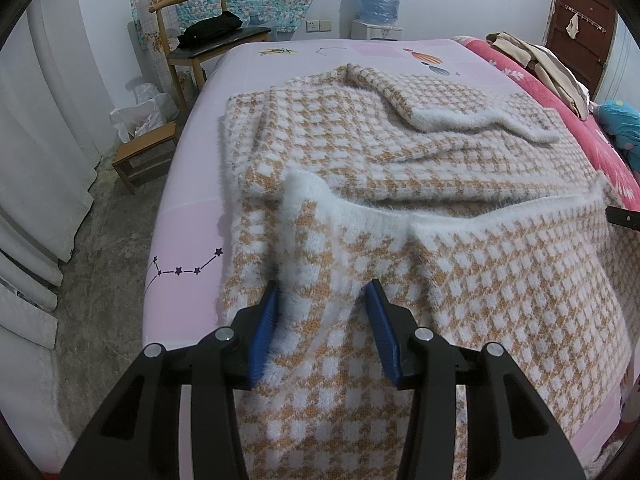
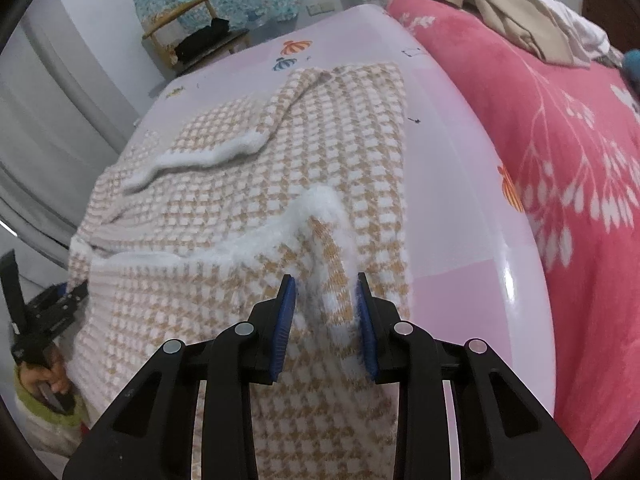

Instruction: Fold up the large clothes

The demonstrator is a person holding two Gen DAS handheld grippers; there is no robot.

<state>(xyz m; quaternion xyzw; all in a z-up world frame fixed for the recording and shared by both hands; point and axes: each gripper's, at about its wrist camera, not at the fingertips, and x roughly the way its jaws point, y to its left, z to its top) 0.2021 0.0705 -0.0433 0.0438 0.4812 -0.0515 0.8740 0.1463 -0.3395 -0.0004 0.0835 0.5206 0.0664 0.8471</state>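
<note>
Both grippers — left gripper (image 1: 322,300), right gripper (image 2: 326,294) — have jaws pinching the sweater (image 1: 460,280) hem at lower centre — best lift evenly, keeping it taut over the bed (image 1: 188,236).

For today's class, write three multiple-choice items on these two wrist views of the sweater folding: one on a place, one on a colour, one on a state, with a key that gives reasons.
1. Where does the checked sweater lie?
A. on the pink bed sheet
B. on the wooden chair
C. on the floor

2. What colour are the pads of the right tool?
A. red
B. blue
C. green

3. What lies between the pads of the left tool?
A. nothing
B. a beige garment
C. sweater fabric

Key: 1 A, pink sheet shows around the sweater; 2 B, both pads are blue; 3 C, checked knit fills the gap.
</note>
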